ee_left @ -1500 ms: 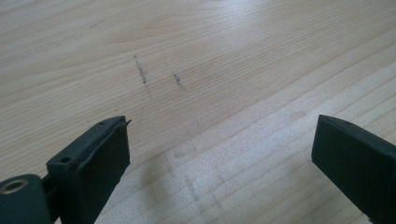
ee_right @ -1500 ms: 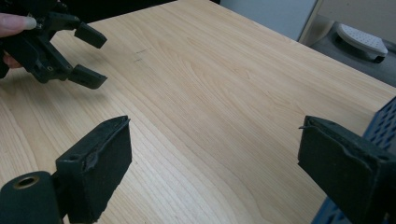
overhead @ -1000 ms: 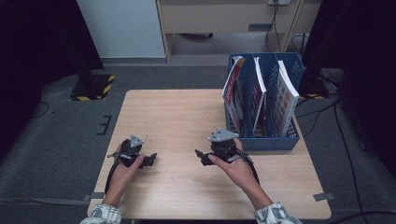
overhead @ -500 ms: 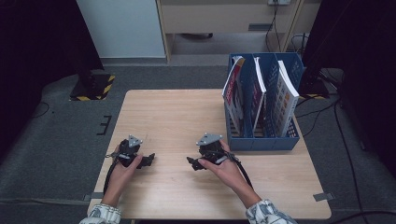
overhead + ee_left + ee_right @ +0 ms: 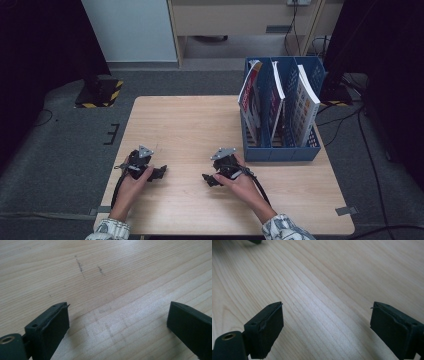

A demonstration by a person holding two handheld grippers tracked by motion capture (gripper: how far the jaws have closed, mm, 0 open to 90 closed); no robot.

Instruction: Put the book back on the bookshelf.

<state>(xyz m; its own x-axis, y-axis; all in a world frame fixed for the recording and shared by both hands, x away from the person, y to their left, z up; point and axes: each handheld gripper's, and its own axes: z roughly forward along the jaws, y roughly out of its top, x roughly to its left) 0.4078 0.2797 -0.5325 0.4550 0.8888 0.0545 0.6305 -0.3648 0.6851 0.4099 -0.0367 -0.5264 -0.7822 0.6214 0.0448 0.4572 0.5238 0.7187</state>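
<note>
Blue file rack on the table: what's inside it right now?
The blue file rack holds three upright books, one per slot, leaning slightly, their tops above the rim. Their lower parts and the slot floors are hidden behind the rack's front wall.

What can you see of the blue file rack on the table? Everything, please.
The blue file rack is plastic-looking, with slotted lower walls and solid dividers forming upright compartments. It stands upright at the table's far right, near the right edge. Three books or magazines stand in it, leaning, tops above the rim. The right gripper lies on the table nearer the person, apart from it; nothing grips the rack.
</note>
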